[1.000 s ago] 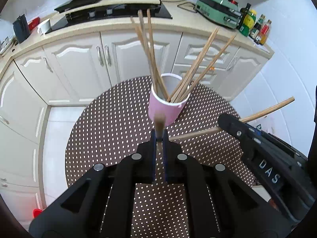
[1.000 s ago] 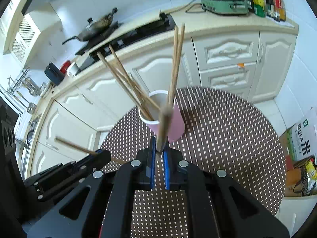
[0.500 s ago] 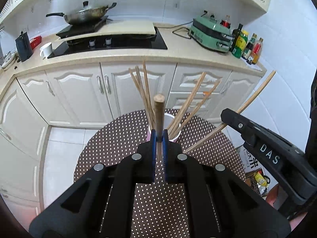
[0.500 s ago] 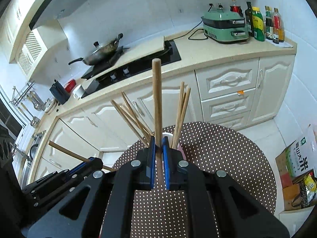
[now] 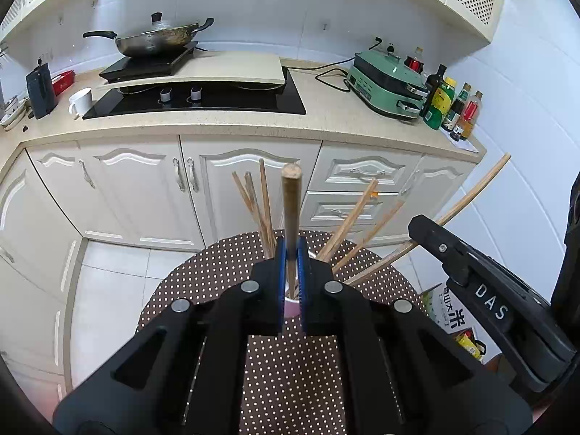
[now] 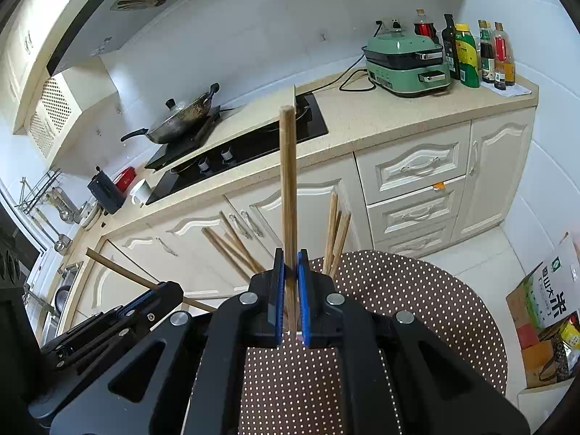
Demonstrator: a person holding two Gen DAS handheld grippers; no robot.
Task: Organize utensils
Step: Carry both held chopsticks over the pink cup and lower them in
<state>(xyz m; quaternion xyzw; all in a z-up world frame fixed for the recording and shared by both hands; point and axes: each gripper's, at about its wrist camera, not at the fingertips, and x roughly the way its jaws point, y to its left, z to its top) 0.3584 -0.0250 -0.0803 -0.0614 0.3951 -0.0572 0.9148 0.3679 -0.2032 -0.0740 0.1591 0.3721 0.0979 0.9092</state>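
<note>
left tongs (image 5: 290,272) clamped on a chopstick (image 5: 291,210), upright | right tongs (image 6: 289,282) clamped on another chopstick (image 6: 288,181), upright | pink cup (image 5: 291,308) directly below both tongs, left marginally closer | lower tips-down into cup

- You can read "DAS" in white letters on the black body of the right claw (image 5: 490,301).
- The cardboard box (image 6: 554,290) on the floor carries large Chinese characters, including "米".
</note>
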